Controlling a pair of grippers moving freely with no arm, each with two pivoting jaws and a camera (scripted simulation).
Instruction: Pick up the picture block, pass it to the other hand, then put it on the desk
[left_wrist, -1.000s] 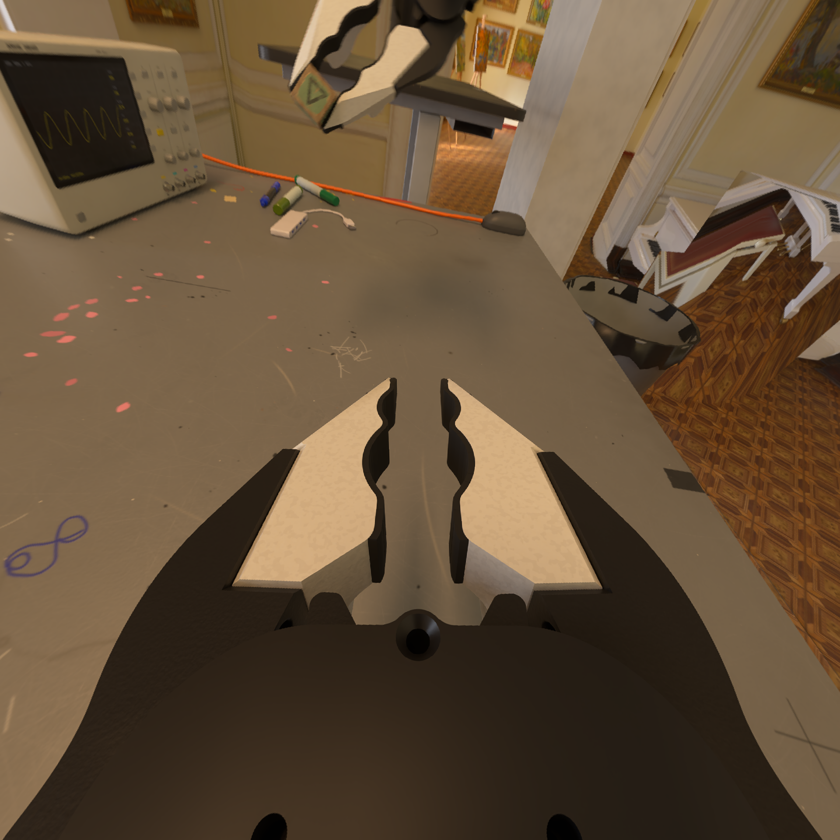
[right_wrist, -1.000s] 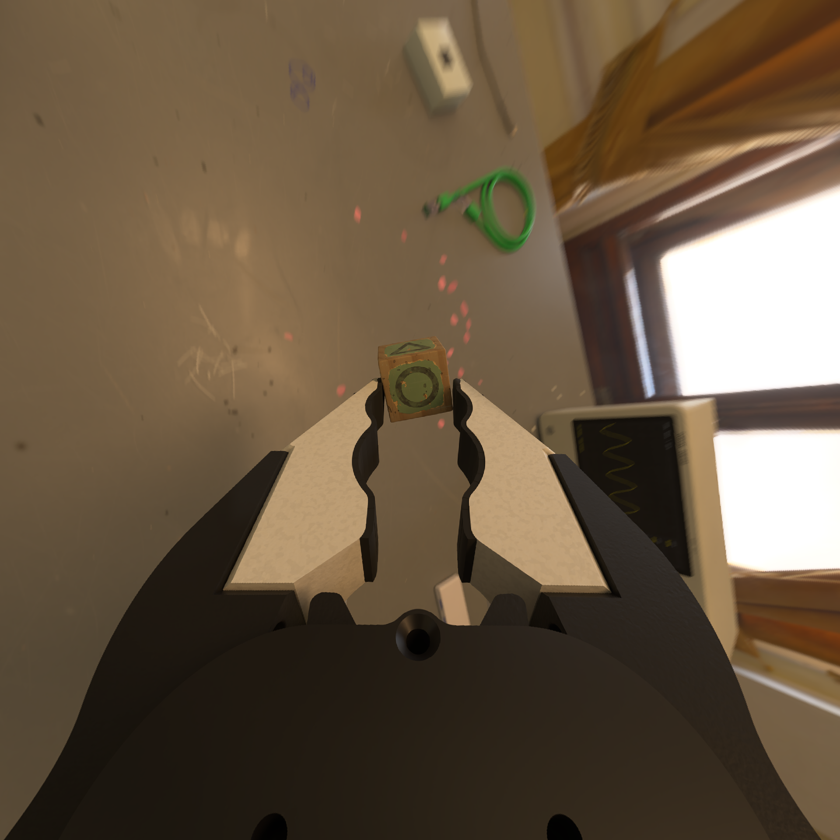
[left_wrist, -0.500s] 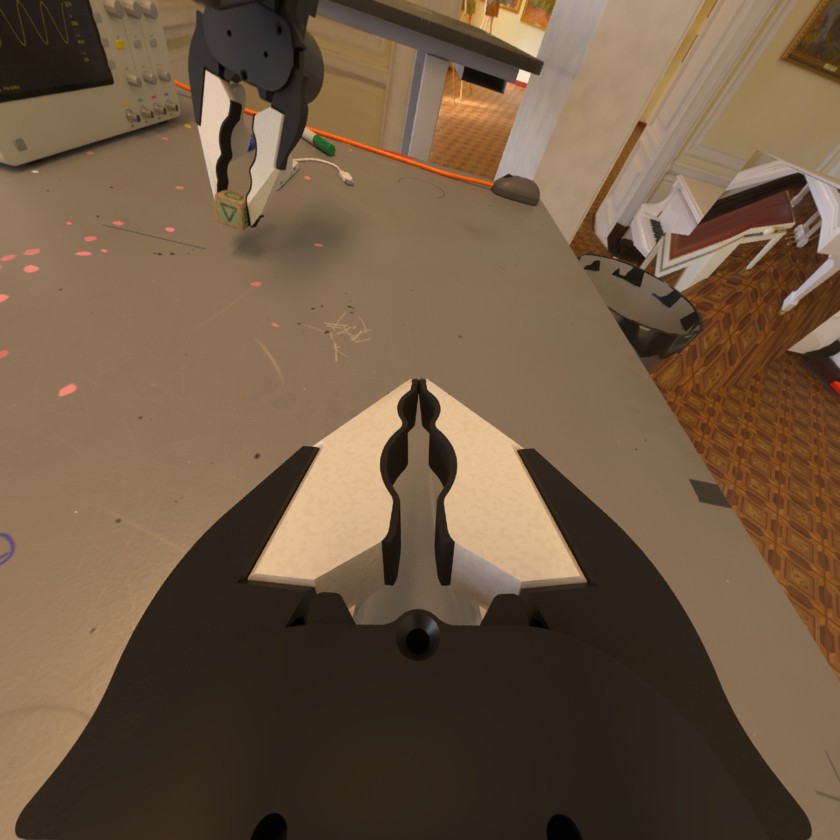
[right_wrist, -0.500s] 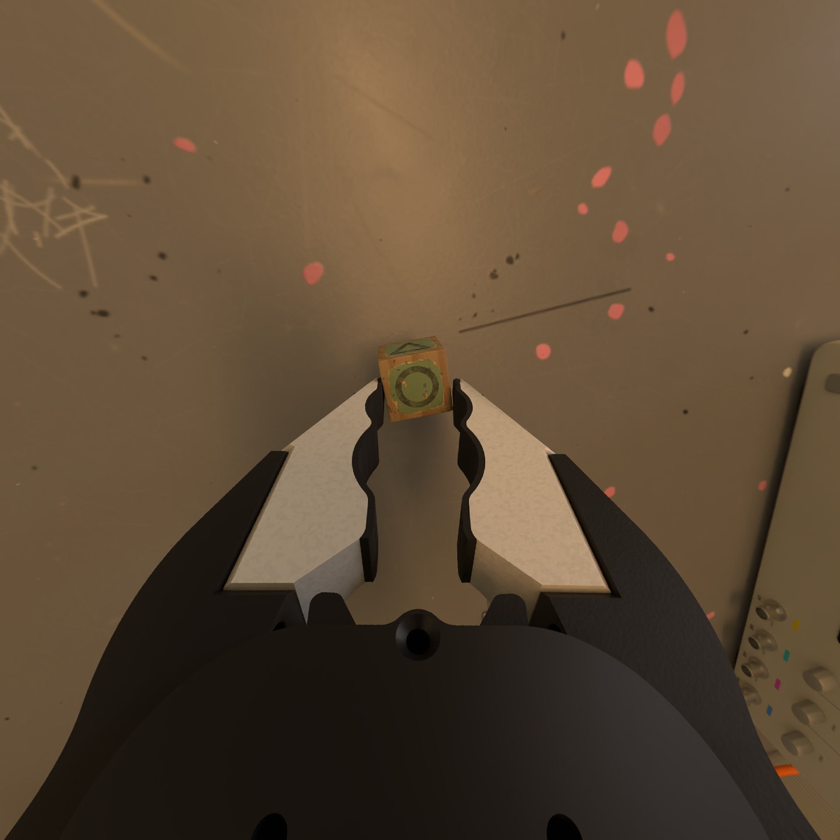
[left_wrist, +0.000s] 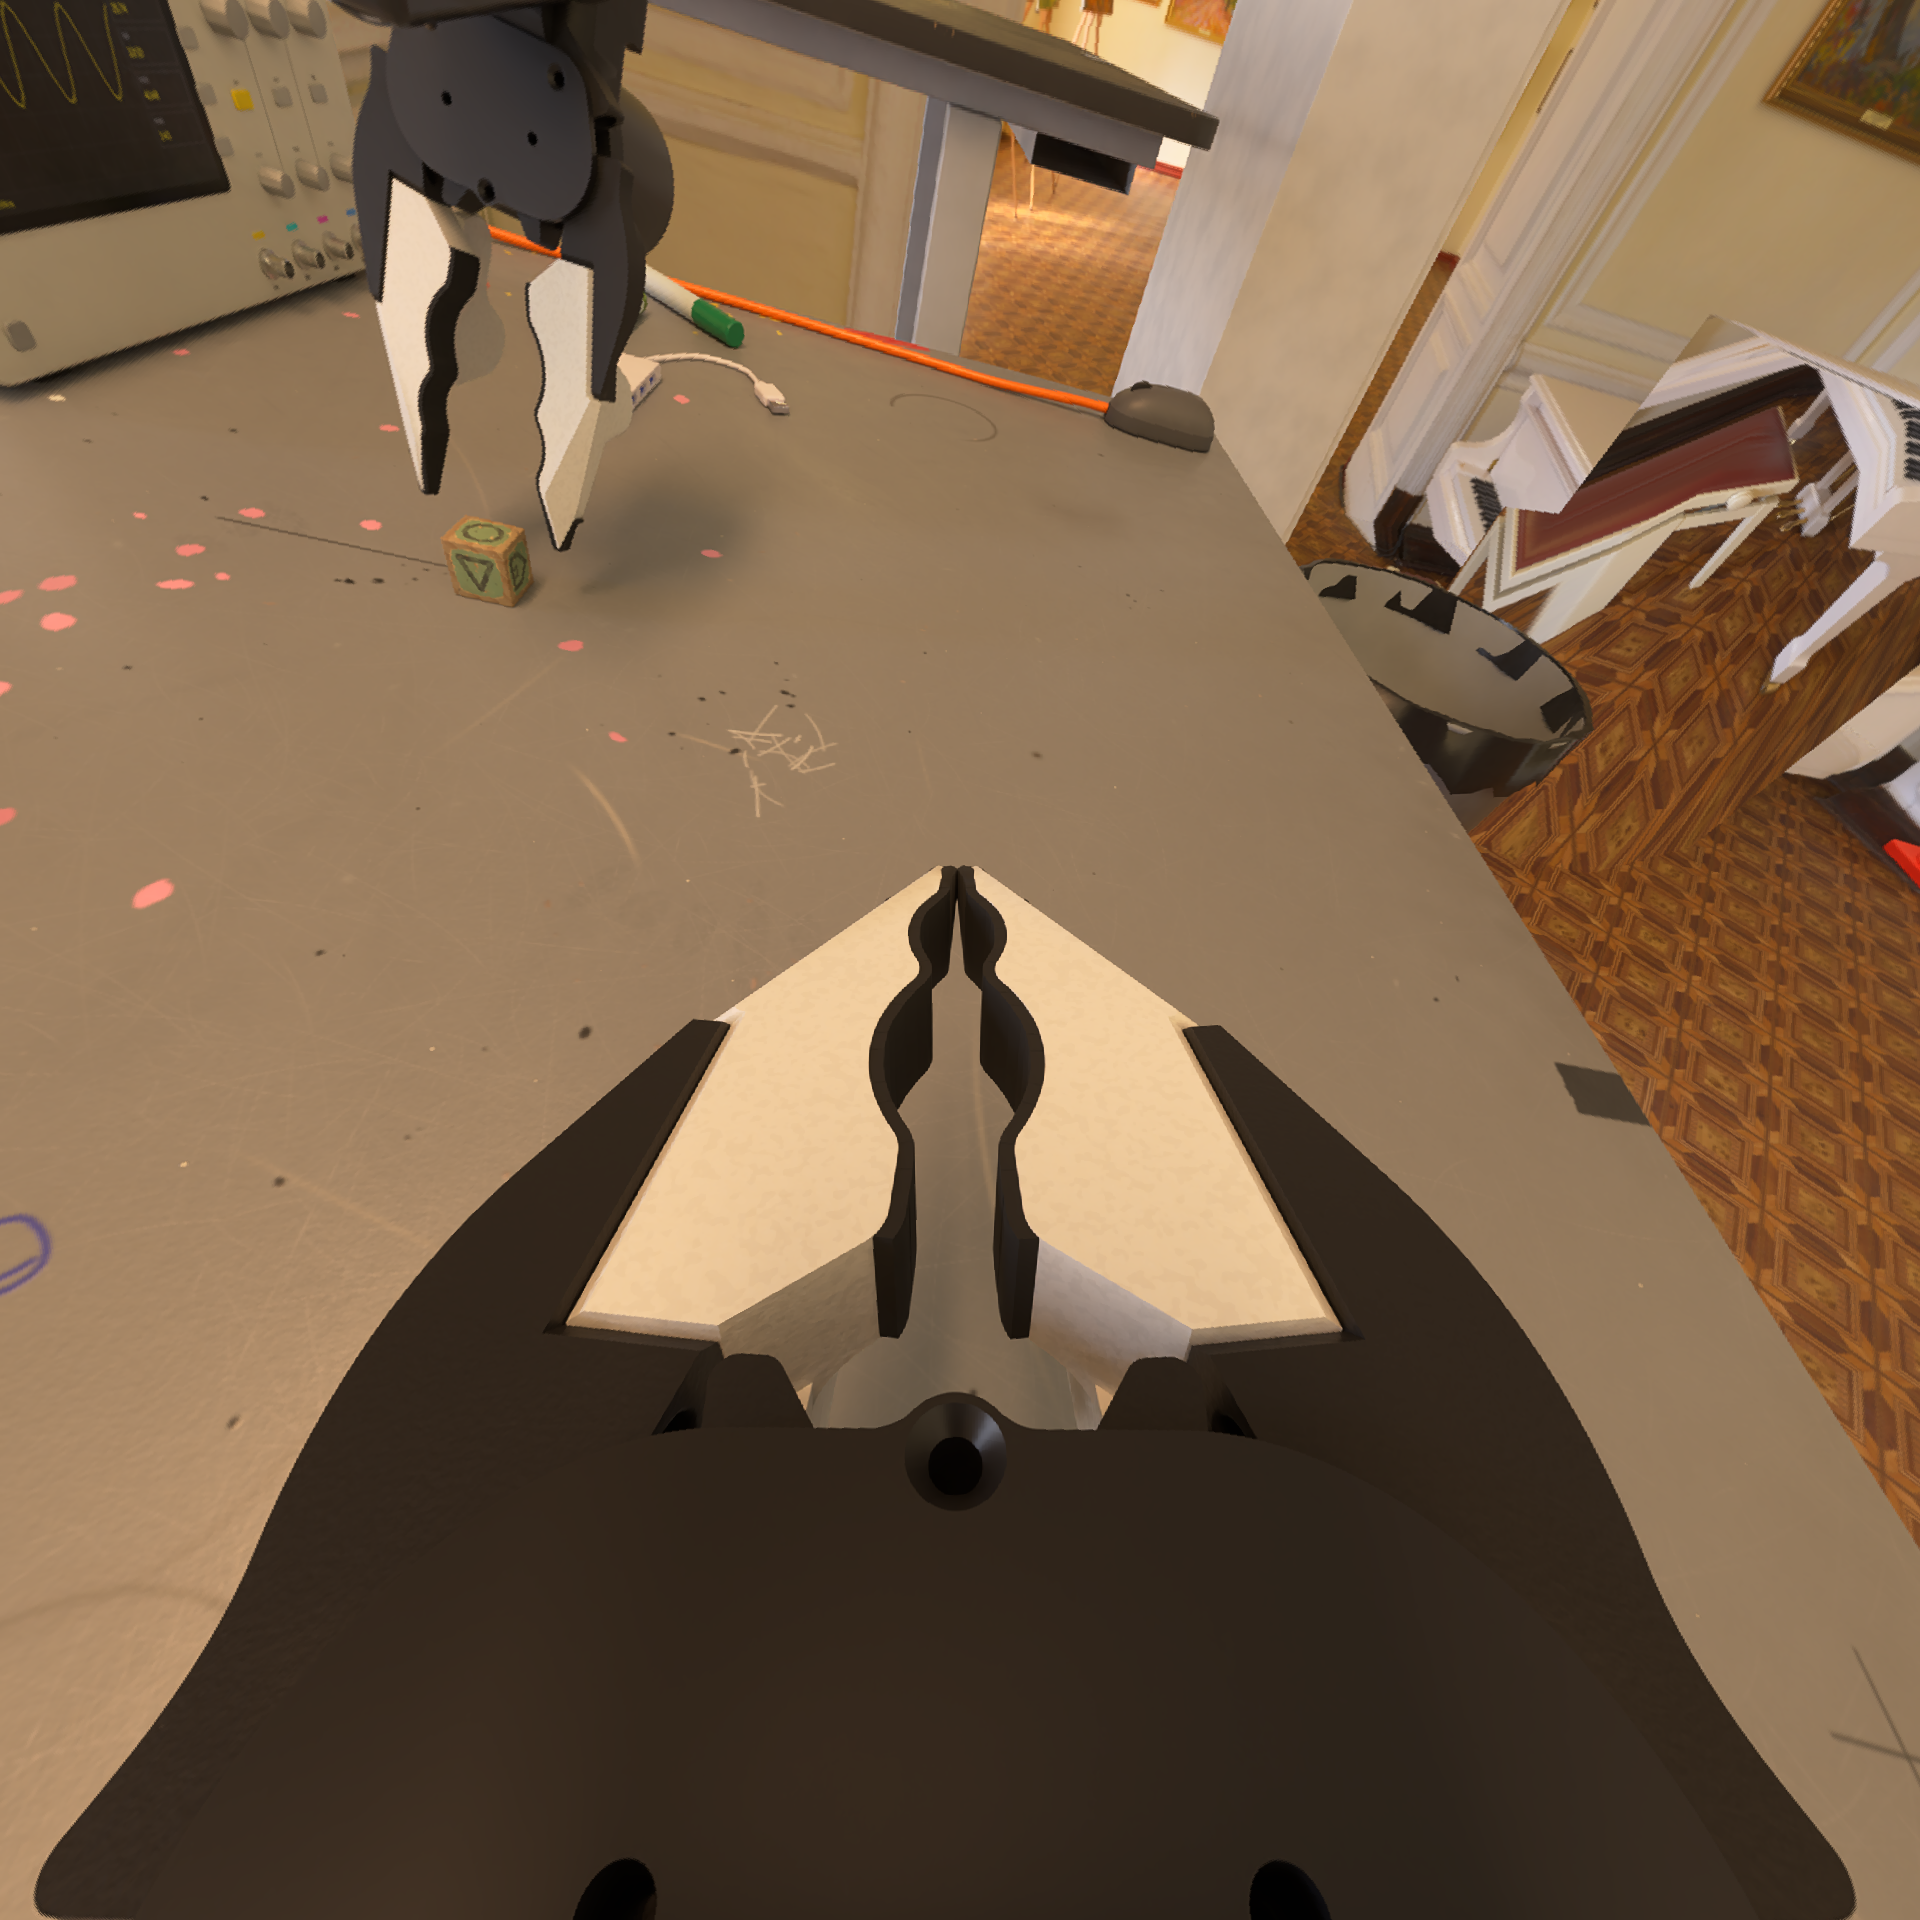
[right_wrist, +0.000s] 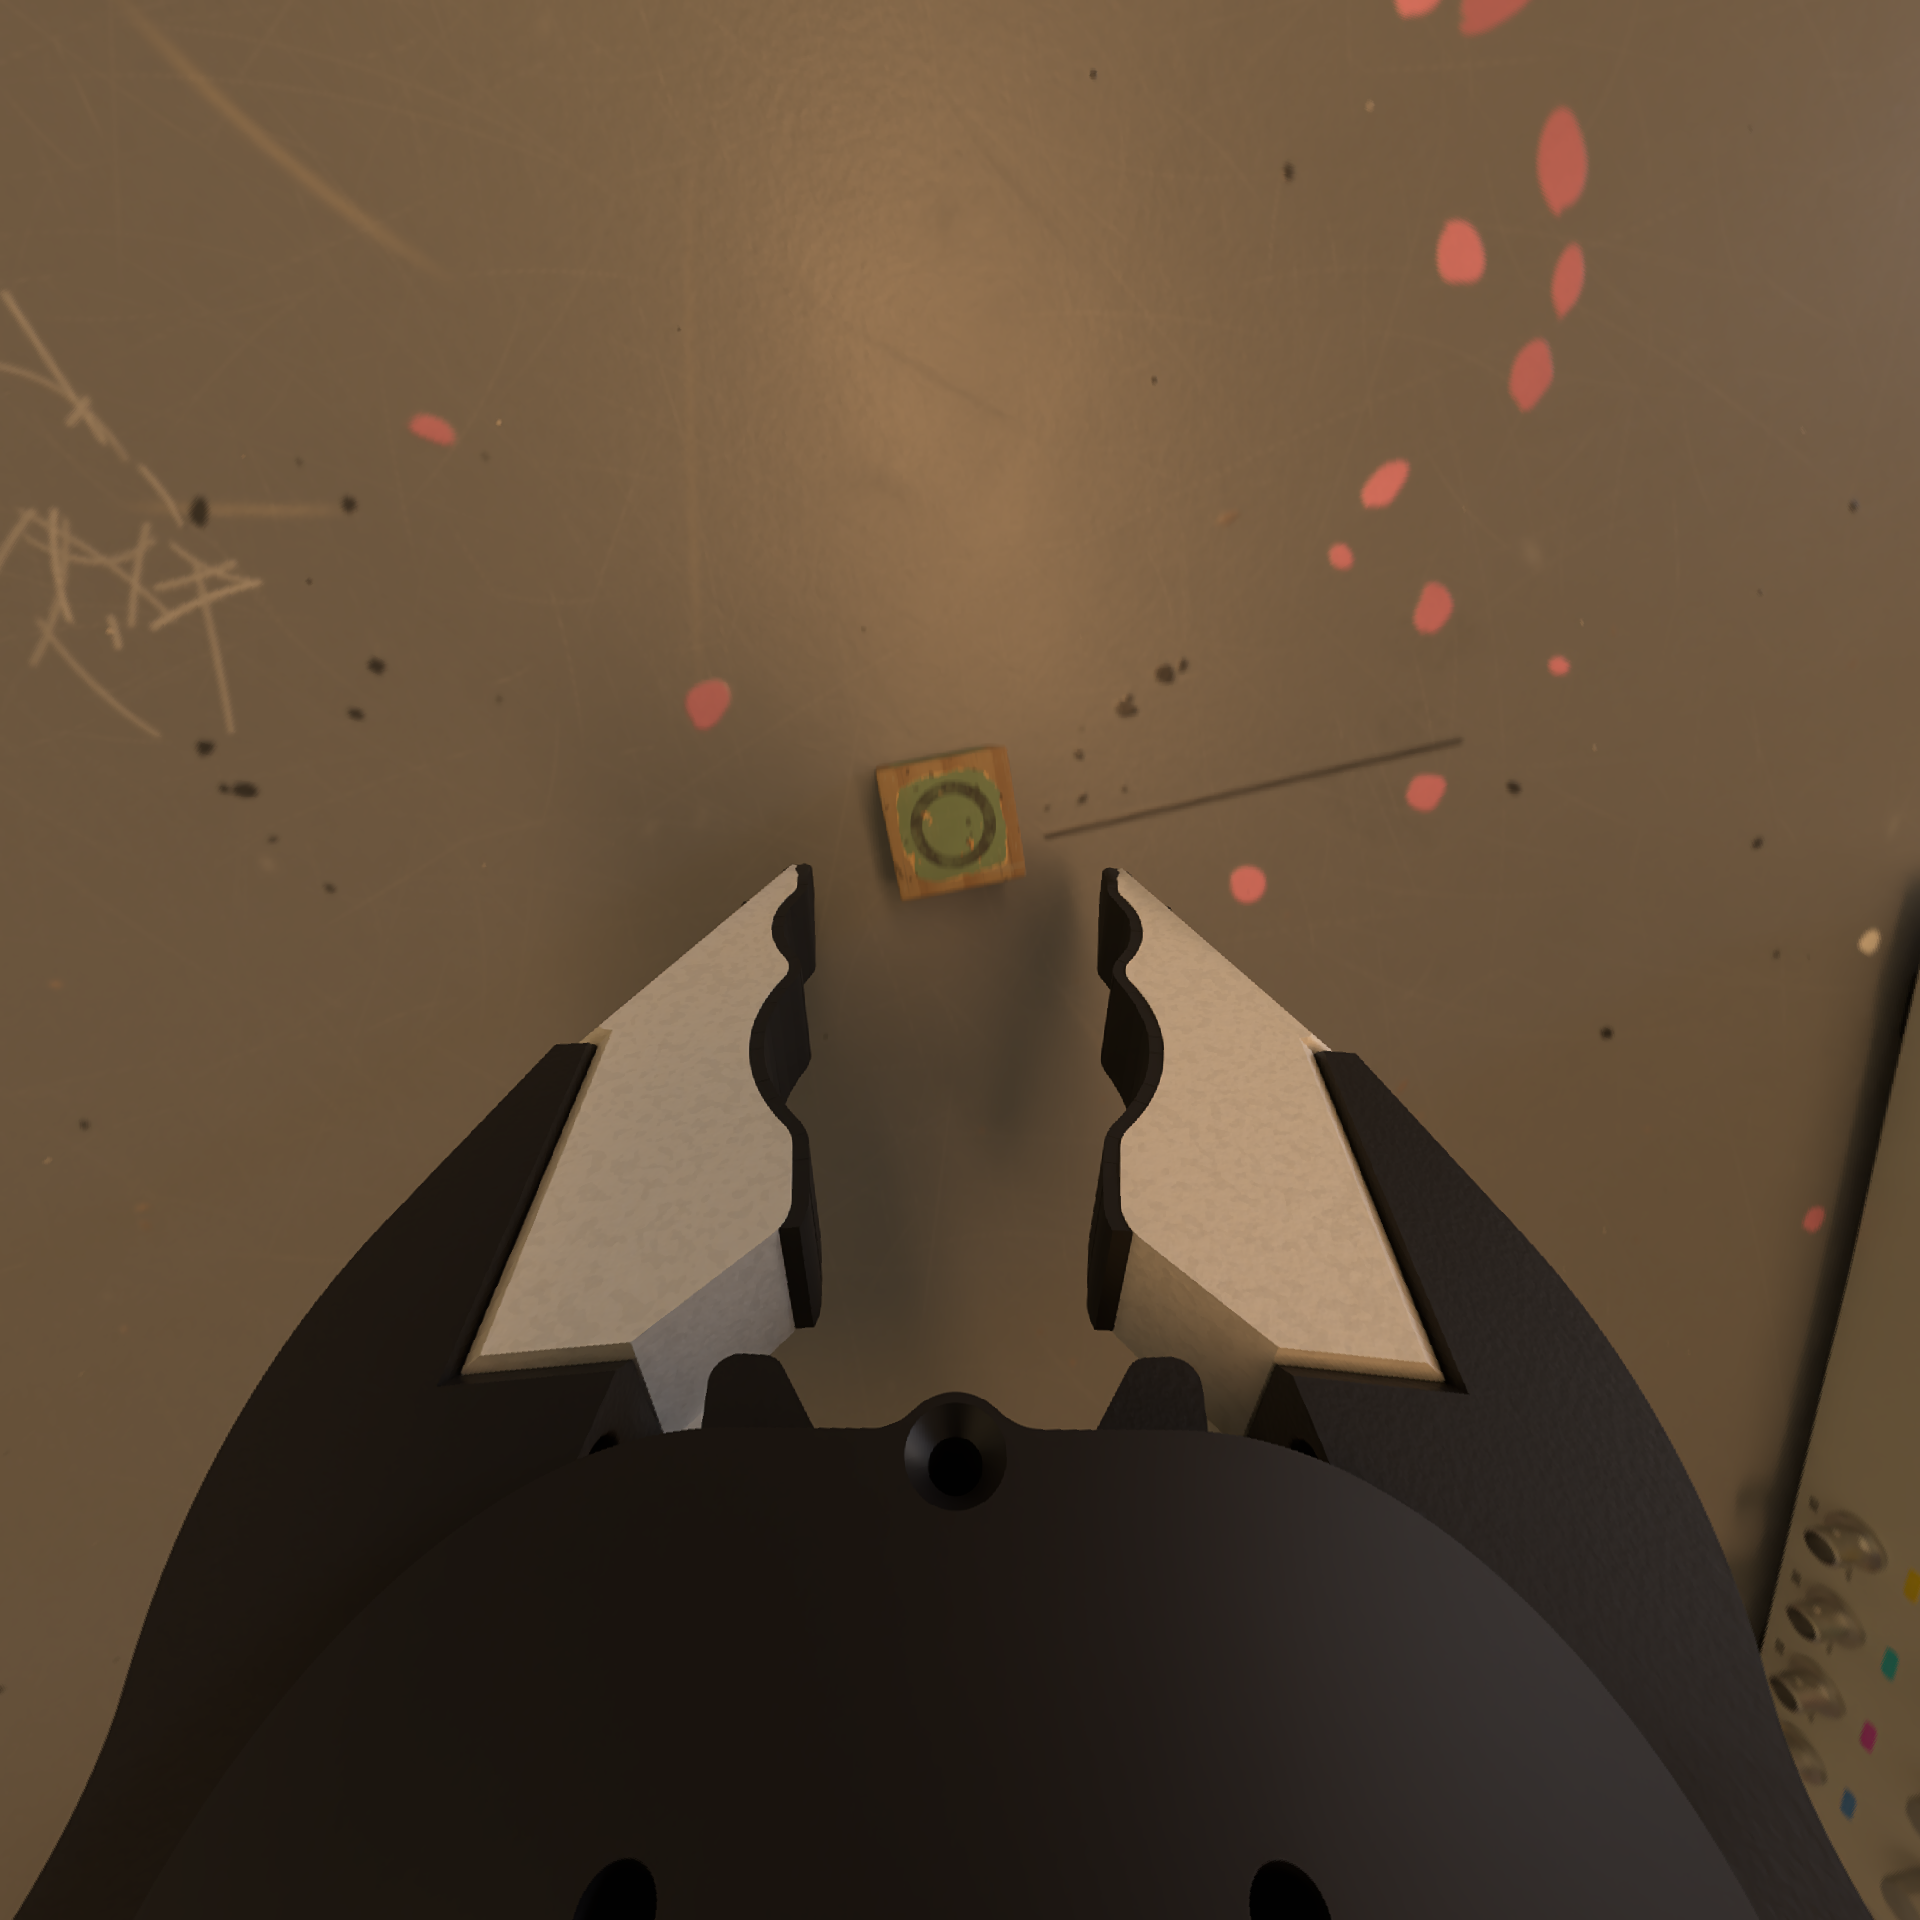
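- Left wrist view: the left gripper (left_wrist: 956, 878) fills the lower centre, fingertips pressed together on nothing; in the upper left the block (left_wrist: 486, 560) sits on the desk (left_wrist: 935, 582); the right gripper (left_wrist: 497, 514) hangs just above it, fingers apart.
- Right wrist view: the right gripper (right_wrist: 956, 883) points down, fingers spread; the block (right_wrist: 950, 823) lies free on the desk (right_wrist: 727, 312) at centre frame, circle face up.

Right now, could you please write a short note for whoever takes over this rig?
Left claw: shut, empty, low over the desk.
Right claw: open, empty, pointing down just above the picture block.
Picture block: resting on the desk, circle face up, touching neither claw, near the oscilloscope.
Done: the block is set down on the desk.
Left: probably only to lift the right claw clear.
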